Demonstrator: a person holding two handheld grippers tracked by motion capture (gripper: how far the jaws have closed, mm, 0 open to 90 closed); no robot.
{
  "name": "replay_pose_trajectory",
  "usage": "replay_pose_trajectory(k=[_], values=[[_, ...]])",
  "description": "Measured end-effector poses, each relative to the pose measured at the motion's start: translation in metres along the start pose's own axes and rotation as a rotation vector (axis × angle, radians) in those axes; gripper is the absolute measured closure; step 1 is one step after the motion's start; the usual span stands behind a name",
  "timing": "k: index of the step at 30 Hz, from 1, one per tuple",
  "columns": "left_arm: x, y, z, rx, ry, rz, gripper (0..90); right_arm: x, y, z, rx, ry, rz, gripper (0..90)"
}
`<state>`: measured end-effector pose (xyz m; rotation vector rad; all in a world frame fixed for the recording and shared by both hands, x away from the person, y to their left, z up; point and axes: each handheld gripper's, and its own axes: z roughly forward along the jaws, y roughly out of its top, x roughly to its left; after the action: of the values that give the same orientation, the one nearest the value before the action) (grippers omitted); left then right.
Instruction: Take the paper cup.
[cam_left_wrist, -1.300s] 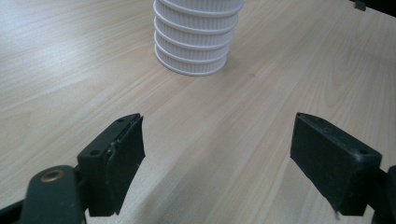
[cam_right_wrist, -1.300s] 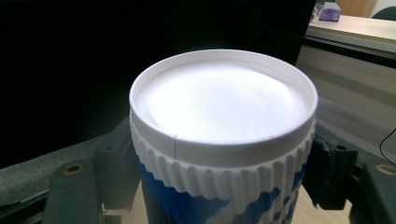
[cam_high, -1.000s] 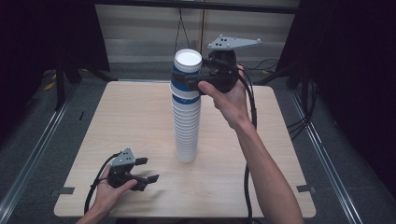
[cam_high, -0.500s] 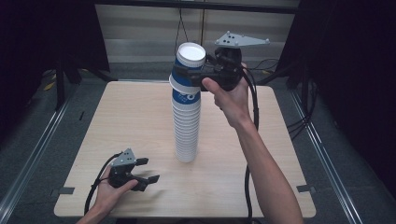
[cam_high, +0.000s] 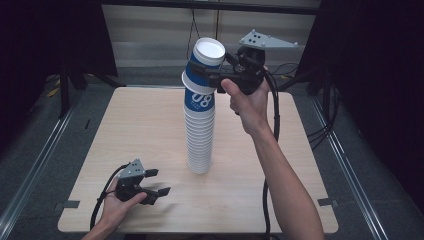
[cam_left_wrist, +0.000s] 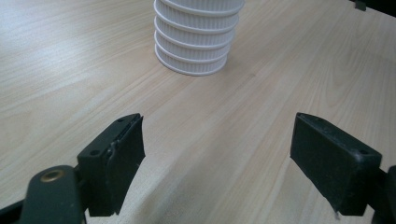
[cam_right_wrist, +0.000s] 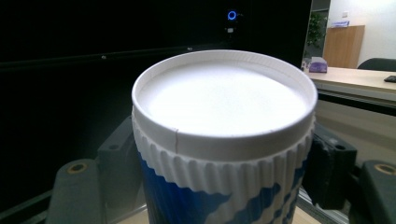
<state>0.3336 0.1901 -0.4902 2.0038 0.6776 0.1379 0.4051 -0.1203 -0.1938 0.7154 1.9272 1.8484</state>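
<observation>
Dark room w/ black curtains round a light wood table (cam_high: 125, 135), rails on the floor either side. Biggest thing on it is the tall stack of cups (cam_high: 199, 140), upside down, standing about mid-table; from the left gripper view you get its ribbed bottom rims (cam_left_wrist: 195, 56) sitting flat on the wood.

Top cup (cam_high: 204, 65), blue and white, is tilted off toward the right and part lifted off the stack, clamped by the right gripper (cam_high: 212, 75), jaws on both sides just under its white base (cam_right_wrist: 224, 98). Grip looks solid imo.

To do this bit well: straighten the cup first, then pull straight up along the stack's axis. Yanking it sideways while tilted prob drags the next cup (cam_high: 198, 97) along or tips the whole tower. Don't squeeze harder, paper wall will crush.

Left gripper (cam_high: 155, 182) rests on the near left of the table, jaws wide apart, nothing in them, well apart from the stack. Could bring it over to steady the lower cups tbh.
</observation>
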Motion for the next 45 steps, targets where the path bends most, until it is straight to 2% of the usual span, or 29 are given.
replay_pose_trajectory(k=[10,19,23,28,36,40,45], values=[[0.0,0.0,0.001,0.003,-0.006,0.0,17.5,-0.004,0.001,-0.011,-0.052,0.002,0.03,26.8],[0.0,0.0,0.001,0.006,-0.009,0.006,17.5,-0.003,0.003,-0.022,-0.06,-0.006,0.032,26.9],[0.001,0.001,0.001,-0.005,-0.003,-0.001,17.4,-0.003,0.003,-0.033,-0.093,-0.015,0.027,26.9],[0.001,0.002,0.0,-0.008,0.0,0.0,17.3,-0.003,-0.001,-0.039,-0.073,-0.025,0.026,26.9],[0.002,0.001,0.001,-0.013,0.005,-0.006,17.3,-0.001,-0.011,-0.054,-0.086,-0.023,0.031,26.9],[0.001,0.001,0.001,-0.012,0.005,-0.005,17.3,0.003,-0.013,-0.07,-0.094,-0.026,0.023,26.9],[0.001,0.001,0.002,-0.01,0.001,0.0,17.3,0.002,-0.019,-0.084,-0.071,-0.04,0.031,26.9]])
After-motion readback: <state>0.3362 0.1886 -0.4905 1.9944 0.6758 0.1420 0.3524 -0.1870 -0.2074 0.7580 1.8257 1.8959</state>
